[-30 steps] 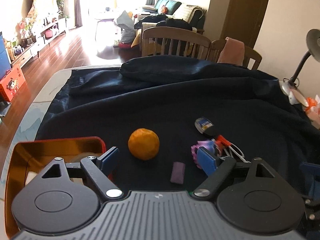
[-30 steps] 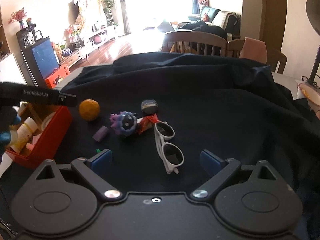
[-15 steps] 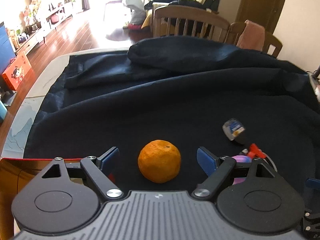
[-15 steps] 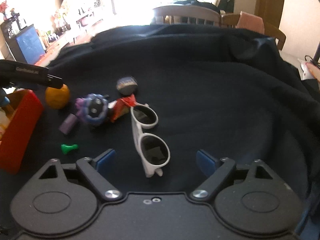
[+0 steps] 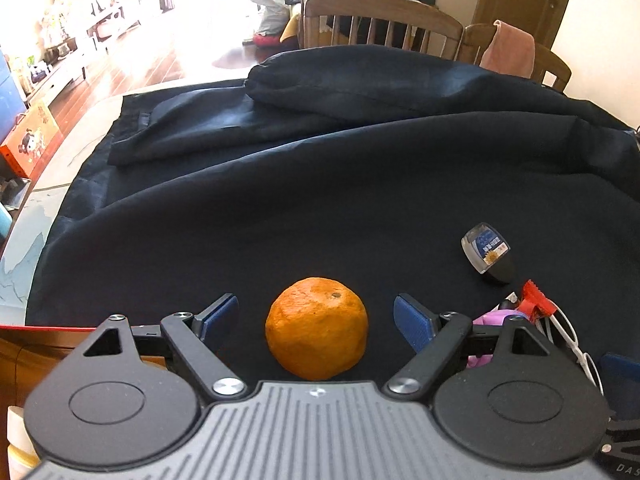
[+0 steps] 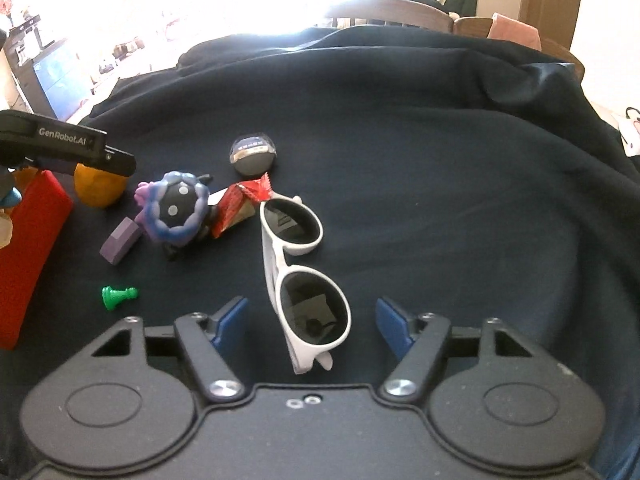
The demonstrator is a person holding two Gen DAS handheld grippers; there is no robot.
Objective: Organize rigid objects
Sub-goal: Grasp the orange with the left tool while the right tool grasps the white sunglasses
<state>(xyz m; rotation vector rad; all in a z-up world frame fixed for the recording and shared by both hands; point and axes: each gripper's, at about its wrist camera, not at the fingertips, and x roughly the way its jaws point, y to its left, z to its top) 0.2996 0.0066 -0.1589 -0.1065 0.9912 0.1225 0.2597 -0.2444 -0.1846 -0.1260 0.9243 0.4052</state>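
Orange fruit (image 5: 317, 328) sits on the dark-clothed surface (image 5: 340, 200) squarely between the left claw's (image 5: 316, 318) spread fingers; right claw (image 6: 310, 320), also spread, apparently straddles white sunglasses (image 6: 298, 272) lying lengthwise.

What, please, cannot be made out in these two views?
- Red box contents: left wrist view, hidden behind the left claw; right wrist view, cut by the left edge.
- Purple toy: left wrist view, mostly behind the claw's linkage.
- Round tin label: both views, too small.
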